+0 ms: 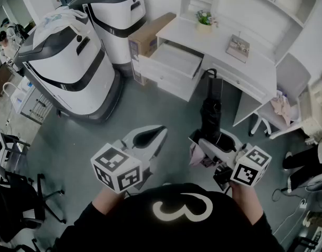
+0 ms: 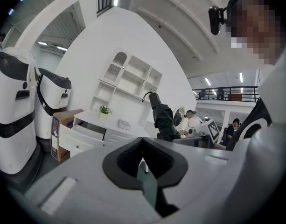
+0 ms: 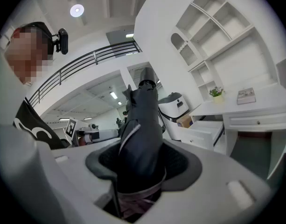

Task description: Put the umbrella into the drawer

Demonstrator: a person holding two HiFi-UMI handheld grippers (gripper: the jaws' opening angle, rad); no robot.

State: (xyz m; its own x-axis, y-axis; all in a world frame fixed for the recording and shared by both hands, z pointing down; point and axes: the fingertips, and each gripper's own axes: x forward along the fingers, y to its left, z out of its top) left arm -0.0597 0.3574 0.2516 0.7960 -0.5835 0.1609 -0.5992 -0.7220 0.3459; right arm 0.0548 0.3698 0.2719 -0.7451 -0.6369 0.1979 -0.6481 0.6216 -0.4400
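Head view: a folded black umbrella (image 1: pixel 210 112) sticks out ahead of the right gripper (image 1: pixel 216 140), which is clenched around its lower part. Some pinkish fabric is bunched at the jaws. The strap end points away from the person, toward an open white drawer (image 1: pixel 174 62) in a desk (image 1: pixel 224 41), well beyond the gripper. Only bare floor lies between them. The left gripper (image 1: pixel 153 135) is beside the right one, its jaws closed and empty. Two large white machines (image 1: pixel 71 67) and a cardboard box (image 1: pixel 150 35) stand ahead of it to the left.

Left gripper view: the left gripper (image 2: pixel 143 143) has its tips together with nothing between them. The umbrella (image 2: pixel 162 118) rises to its right, and the drawer (image 2: pixel 89 129) is ahead to its left.

Right gripper view: the right gripper (image 3: pixel 140 167) has its dark pads pressed on the umbrella (image 3: pixel 142 134), which fills the gap and hides its own lower end. The drawer (image 3: pixel 205 132) is ahead to the right, its inside not visible.
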